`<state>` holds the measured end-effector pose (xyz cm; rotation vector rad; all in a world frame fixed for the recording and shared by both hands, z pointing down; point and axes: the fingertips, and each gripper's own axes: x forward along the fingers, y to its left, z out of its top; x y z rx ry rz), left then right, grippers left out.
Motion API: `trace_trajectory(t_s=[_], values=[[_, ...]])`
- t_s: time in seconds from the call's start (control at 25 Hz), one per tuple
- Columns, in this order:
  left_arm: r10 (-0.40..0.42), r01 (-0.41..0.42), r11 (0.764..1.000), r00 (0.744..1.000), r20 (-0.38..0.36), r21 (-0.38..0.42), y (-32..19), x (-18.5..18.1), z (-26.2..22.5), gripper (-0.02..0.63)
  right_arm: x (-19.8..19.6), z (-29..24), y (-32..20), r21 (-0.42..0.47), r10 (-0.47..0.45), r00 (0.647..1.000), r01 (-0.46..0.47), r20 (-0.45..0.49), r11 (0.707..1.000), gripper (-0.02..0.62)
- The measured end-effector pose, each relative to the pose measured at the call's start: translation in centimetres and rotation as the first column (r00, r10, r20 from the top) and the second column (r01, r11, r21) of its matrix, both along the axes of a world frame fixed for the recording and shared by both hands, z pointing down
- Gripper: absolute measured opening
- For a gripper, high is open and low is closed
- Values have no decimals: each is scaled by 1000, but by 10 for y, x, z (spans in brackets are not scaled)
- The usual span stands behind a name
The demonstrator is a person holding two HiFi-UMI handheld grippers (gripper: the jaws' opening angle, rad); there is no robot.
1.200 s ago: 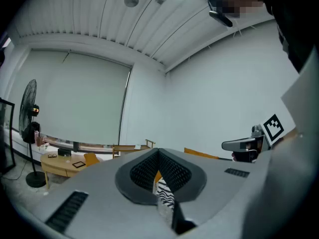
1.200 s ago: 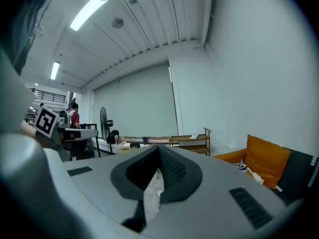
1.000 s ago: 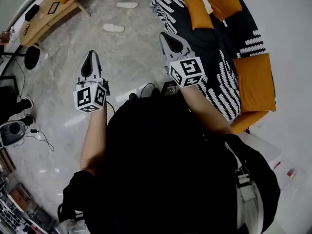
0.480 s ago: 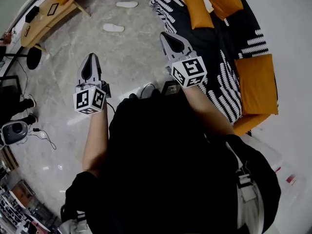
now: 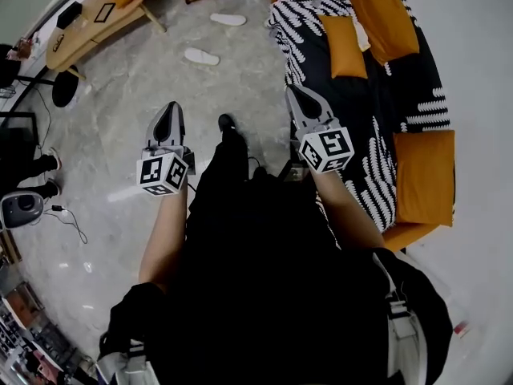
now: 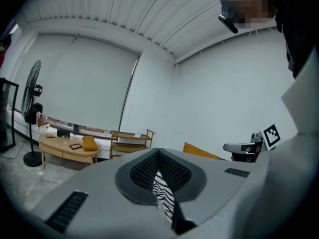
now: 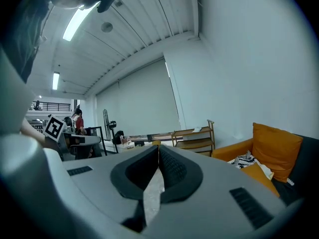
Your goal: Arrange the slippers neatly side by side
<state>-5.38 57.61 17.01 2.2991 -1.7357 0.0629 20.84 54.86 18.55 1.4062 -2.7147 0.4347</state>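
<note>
Presently: across the grey marbled floor (image 5: 120, 95), two flat white slippers (image 5: 201, 56) lie well apart, far ahead, long axes crosswise to the tongs. Grey left gripper (image 5: 169, 112) nearer than right gripper (image 5: 299, 96); both closed, empty.

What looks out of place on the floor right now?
The near slipper and the far slipper lie apart on the floor, staggered rather than side by side. Left gripper and right gripper are shut, holding nothing.

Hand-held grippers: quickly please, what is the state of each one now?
Left hand-held gripper: closed, holding nothing.
Right hand-held gripper: closed, holding nothing.
</note>
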Motion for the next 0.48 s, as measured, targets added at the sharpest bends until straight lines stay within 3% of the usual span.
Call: trace_trajectory(t_s=[0.2, 0.48], values=[[-3, 2, 1000, 998, -57, -29, -56, -8, 26, 16, -1, 1, -45, 27, 33, 999, -32, -31, 999, 32], [31, -32, 999, 995, -96, -16, -164, -41, 19, 17, -56, 0, -137, -25, 3, 998, -5, -69, 1000, 32]])
